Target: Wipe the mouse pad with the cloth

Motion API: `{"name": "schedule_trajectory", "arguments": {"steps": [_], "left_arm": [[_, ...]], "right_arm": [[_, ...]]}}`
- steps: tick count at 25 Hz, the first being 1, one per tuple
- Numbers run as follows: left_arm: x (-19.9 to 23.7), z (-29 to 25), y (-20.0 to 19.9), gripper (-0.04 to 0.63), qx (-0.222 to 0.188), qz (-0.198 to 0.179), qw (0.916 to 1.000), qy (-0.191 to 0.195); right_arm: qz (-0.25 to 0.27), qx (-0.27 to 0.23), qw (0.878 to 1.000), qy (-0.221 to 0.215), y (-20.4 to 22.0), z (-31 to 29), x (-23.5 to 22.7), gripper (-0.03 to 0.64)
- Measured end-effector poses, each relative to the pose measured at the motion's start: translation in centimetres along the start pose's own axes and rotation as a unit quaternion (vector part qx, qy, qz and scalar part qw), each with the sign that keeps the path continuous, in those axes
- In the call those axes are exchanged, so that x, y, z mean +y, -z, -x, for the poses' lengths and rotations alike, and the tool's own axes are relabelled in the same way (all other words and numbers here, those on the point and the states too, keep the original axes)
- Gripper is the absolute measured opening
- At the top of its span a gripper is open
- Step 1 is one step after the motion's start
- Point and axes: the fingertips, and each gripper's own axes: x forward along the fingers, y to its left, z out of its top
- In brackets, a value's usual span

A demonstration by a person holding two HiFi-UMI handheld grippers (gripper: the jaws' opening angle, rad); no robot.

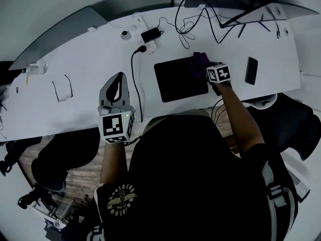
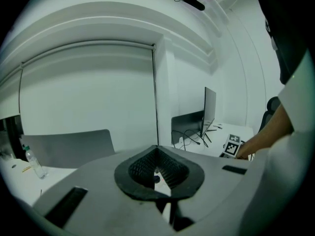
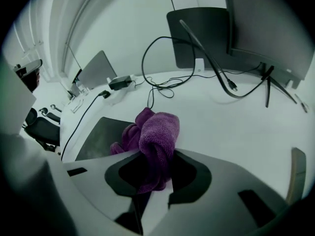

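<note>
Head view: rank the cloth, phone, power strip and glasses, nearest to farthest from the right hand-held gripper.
1. Purple cloth, gripped in the right hand-held gripper, at the mouse pad's far right corner.
2. Phone, just to the right.
3. Power strip, far side, leftward.
4. Glasses, far left.

I am wearing a black short-sleeved shirt (image 1: 185, 169) showing a pale round emblem (image 1: 122, 200) on its left sleeve; my left tool (image 1: 118, 82) and right tool (image 3: 160, 155) are each carrying a grey shell and a black-and-white marker cube (image 1: 117, 126).
</note>
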Motion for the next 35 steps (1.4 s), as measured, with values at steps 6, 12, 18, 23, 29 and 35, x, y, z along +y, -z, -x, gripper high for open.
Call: {"name": "schedule_trajectory", "arguments": {"steps": [6, 12, 18, 23, 29, 35], "left_arm": [[-0.4, 1.2, -0.4, 0.002, -0.011, -0.003, 0.9999, 0.003], [-0.4, 2.8, -0.8, 0.002, -0.021, -0.009, 0.9997, 0.001], [-0.5, 4.7, -0.8, 0.003, -0.04, -0.018, 0.999, 0.004], [-0.2, 6.8, 0.2, 0.003, -0.034, -0.023, 0.9991, 0.005], [0.2, 8.8, 2.1, 0.003, -0.019, -0.026, 0.9995, 0.007], [-0.1, 9.3, 2.4, 0.002, -0.024, -0.02, 0.9994, 0.015]], "right_arm": [[0.004, -0.031, 0.999, -0.016, -0.9, 2.2, 1.8, 0.109], [0.048, -0.09, 0.988, -0.112, -3.5, 6.0, 12.4, 0.109], [0.047, -0.111, 0.967, -0.222, -3.5, 7.6, 23.1, 0.109], [0.071, -0.089, 0.962, -0.25, -1.5, 6.1, 28.2, 0.109], [0.081, -0.026, 0.978, -0.192, 3.3, 1.0, 26.3, 0.109], [0.048, 0.002, 0.991, -0.122, 6.1, 0.0, 19.6, 0.109]]}}
